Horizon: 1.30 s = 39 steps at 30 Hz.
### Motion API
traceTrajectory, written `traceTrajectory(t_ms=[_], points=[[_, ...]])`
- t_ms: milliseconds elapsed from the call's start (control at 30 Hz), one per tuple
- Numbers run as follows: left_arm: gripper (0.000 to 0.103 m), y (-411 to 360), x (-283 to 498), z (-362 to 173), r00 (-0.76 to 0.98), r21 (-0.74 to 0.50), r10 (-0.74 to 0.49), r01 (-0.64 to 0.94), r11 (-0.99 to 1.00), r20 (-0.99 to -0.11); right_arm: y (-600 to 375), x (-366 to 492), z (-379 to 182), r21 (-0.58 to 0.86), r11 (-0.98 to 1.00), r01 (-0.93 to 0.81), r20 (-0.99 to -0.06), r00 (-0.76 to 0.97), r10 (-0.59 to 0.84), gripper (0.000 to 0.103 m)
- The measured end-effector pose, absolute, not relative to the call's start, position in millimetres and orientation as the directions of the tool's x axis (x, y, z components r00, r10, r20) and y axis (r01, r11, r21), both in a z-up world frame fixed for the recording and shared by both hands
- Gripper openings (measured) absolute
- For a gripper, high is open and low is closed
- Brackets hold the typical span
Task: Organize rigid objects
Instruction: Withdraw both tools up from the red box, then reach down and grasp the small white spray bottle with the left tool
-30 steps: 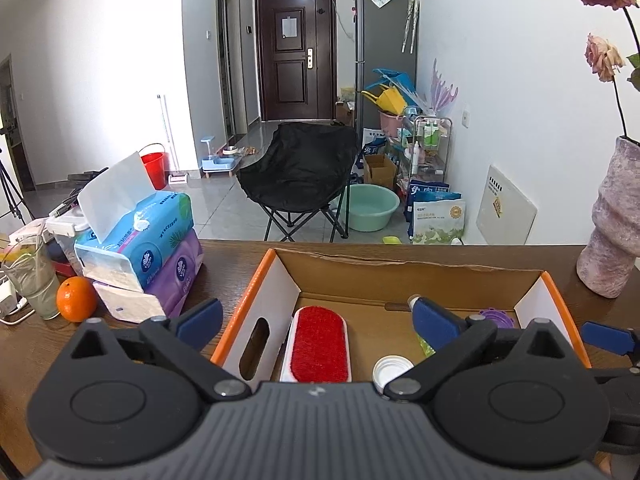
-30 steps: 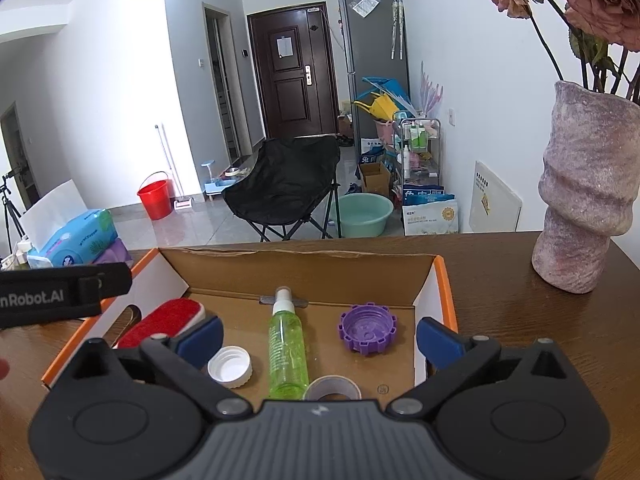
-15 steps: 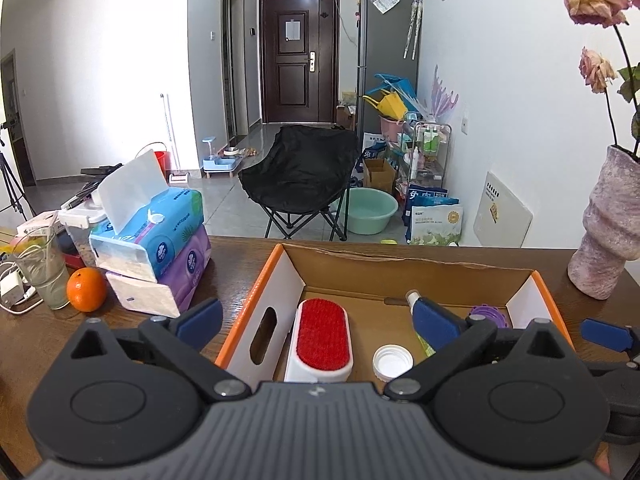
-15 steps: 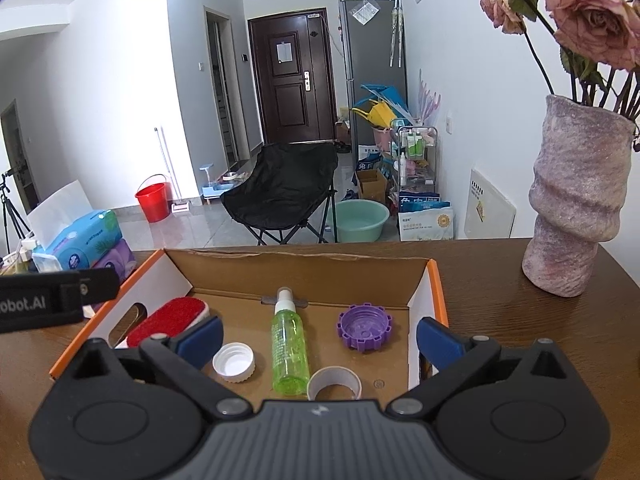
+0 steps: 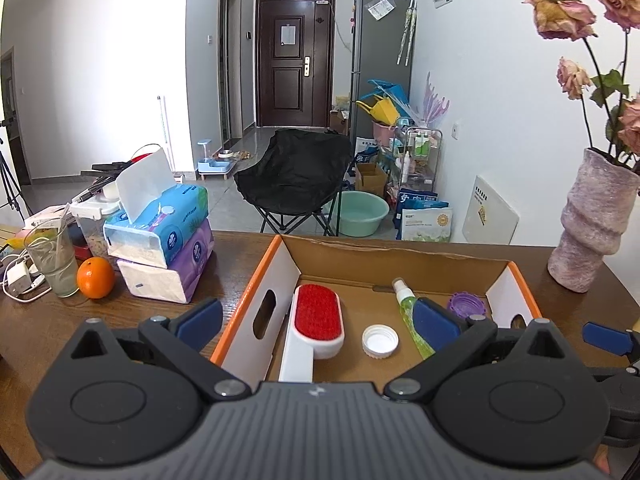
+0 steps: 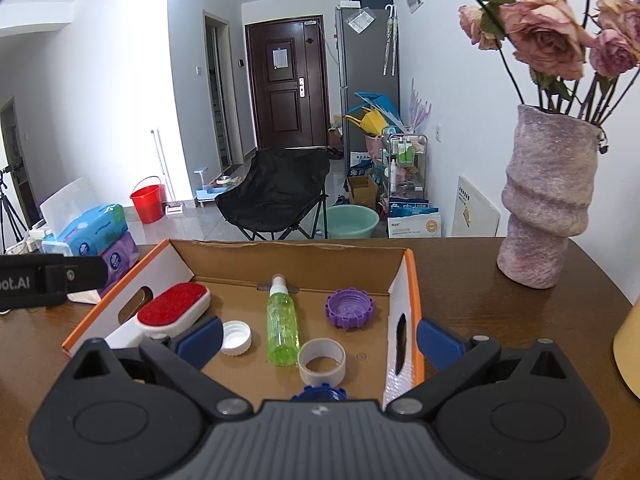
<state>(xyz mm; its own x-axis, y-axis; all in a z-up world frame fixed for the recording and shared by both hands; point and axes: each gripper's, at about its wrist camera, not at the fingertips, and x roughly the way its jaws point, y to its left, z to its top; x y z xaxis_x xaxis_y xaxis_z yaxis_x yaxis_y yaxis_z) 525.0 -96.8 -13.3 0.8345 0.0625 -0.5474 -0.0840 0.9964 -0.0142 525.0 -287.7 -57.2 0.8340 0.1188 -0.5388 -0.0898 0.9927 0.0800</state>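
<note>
Left gripper (image 5: 318,318): spread wide, holds nothing, above the box's near edge.
Right gripper (image 6: 320,338): also spread, empty.
Items: brush (image 6: 174,310), green bottle (image 6: 282,328), caps and tape ring lie inside the cardboard box (image 6: 408,280).
Advice: I judge it best to lower straight and straddle one item only.

Brown cardboard box (image 6: 412,280) with orange rim and white outer walls; white brush (image 6: 174,310) with red pad; translucent green spray bottle (image 6: 283,326); purple ridged cap (image 6: 349,309); white cap (image 6: 236,337); mottled mauve vase (image 6: 546,204); dark wood-grain table (image 6: 520,312).
</note>
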Motion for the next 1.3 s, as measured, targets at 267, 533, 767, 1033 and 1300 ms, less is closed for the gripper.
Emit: traceTrajectory(t_ms=[267,533,767,1033,1300], points=[[0.103,-97,500,-11,0.835,-0.021,0.049,-0.072,0.997,-0.548,-292,497,-55,0.068,0.995,-0.076,-0.532,0.841,0.101,0.103],[0.103,-97,472,-10,0.833,-0.024,0.040,-0.064,0.998,-0.551,-294,470,-53,0.058,0.996,-0.074,-0.532,0.841,0.094,0.103],[0.103,-97,446,-10,0.836,-0.021,0.038,-0.059,0.998,-0.547,-296,444,-52,0.046,0.996,-0.071,-0.532,0.843,0.085,0.103],[0.103,-96,420,-14,0.835,-0.010,0.040,-0.055,0.998,-0.549,-298,415,-58,0.033,0.997,-0.063,-0.530,0.845,0.071,0.103],[0.103,-95,400,-21,0.828,-0.009,0.038,-0.052,0.999,-0.560,-301,390,-63,0.031,0.998,-0.059,-0.528,0.846,0.066,0.103]])
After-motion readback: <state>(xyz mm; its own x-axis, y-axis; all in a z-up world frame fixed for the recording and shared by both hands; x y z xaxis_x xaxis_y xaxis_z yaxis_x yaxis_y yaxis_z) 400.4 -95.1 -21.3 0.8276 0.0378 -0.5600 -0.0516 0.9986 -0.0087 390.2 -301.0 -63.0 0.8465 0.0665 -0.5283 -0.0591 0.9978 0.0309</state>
